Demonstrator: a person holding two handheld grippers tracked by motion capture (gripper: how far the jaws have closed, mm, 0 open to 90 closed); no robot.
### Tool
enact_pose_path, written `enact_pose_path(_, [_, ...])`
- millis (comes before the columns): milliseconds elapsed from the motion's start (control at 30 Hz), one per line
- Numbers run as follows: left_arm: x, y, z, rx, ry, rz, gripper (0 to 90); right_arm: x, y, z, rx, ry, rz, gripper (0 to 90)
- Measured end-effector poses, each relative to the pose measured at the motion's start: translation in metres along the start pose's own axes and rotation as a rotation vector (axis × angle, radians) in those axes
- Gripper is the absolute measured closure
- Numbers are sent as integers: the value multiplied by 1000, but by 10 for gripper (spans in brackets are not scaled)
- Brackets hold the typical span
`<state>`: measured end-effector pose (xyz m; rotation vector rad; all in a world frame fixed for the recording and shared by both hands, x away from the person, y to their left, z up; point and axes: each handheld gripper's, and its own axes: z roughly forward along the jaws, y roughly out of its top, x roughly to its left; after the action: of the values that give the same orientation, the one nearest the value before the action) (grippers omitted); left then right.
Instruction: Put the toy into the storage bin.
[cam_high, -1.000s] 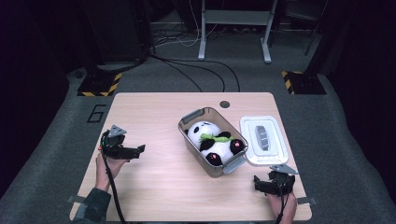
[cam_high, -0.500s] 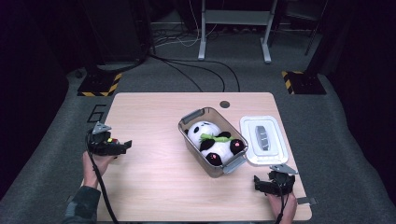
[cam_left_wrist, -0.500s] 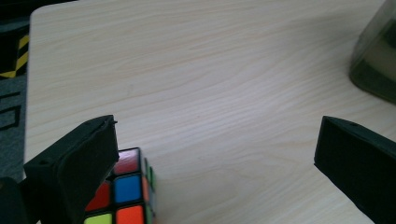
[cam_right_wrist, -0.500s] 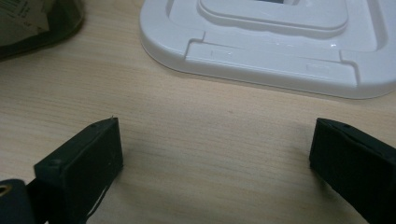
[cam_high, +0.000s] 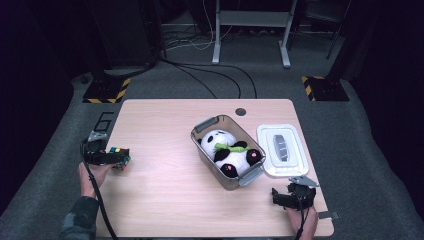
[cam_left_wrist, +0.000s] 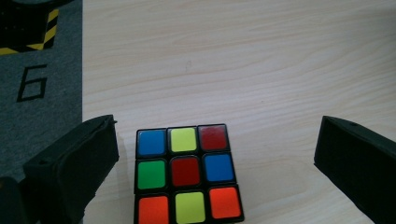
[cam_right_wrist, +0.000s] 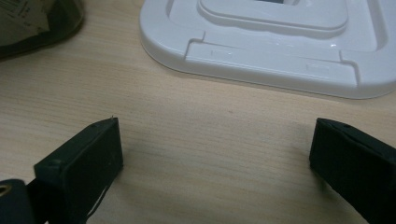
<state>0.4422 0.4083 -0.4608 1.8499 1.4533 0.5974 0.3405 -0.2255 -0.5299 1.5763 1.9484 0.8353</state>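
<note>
Dark grey carpet surrounds the pale wood tabletop (cam_high: 165, 185), with black cables and metal stand legs on the floor beyond its far edge. At the carpet off the left edge a number 6 is marked, near a yellow-and-black striped block.

On the right half of the tabletop sits a clear grey storage bin (cam_high: 209, 155), set at an angle, with a plush panda (cam_high: 227, 151) lying inside it. Just beside the bin, on its right, lies the bin's white lid (cam_high: 281, 150), flat on the wood; in the right gripper view its near rim runs across the top of the frame.

The right hand-held gripper (cam_high: 290, 196) rests near the front right corner of the tabletop, in front of the lid, its jaws spread wide with bare wood between them. The left hand-held gripper (cam_high: 107, 157) is at the left edge of the tabletop, jaws also spread wide, straddling a colour-scrambled puzzle cube (cam_left_wrist: 188, 175). The cube sits on the wood close to the left jaw but with a gap on each side, so neither jaw is pressing it.
</note>
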Motion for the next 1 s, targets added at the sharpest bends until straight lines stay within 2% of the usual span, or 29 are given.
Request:
enact_pose_path(67, [2, -1, 2, 0, 4, -1, 0, 0, 0, 0, 0, 0, 0, 20])
enact_pose_path(133, [7, -5, 8, 25, 3, -9, 0, 0, 0, 0, 0, 0, 0, 20])
enact_pose_path(300, [10, -12, 16, 50, 6, -29, 0, 0, 0, 0, 0, 0, 0, 20])
enact_pose_path(533, [14, -22, 24, 60, 1, -47, 2, 0, 0, 0, 0, 0, 0, 20])
enact_pose_path(567, [16, -22, 24, 67, -4, -44, 15, 0, 0, 0, 0, 0, 0, 20])
enact_pose_path(667, [16, -25, 24, 48, -14, -45, 146, 0, 0, 0, 0, 0, 0, 20])
enact_pose_path(833, [17, -31, 28, 50, -24, -36, 190, 0, 0, 0, 0, 0, 0, 20])
enact_pose_path(1000, [17, -33, 30, 46, -19, -39, 297, 0, 0, 0, 0, 0, 0, 20])
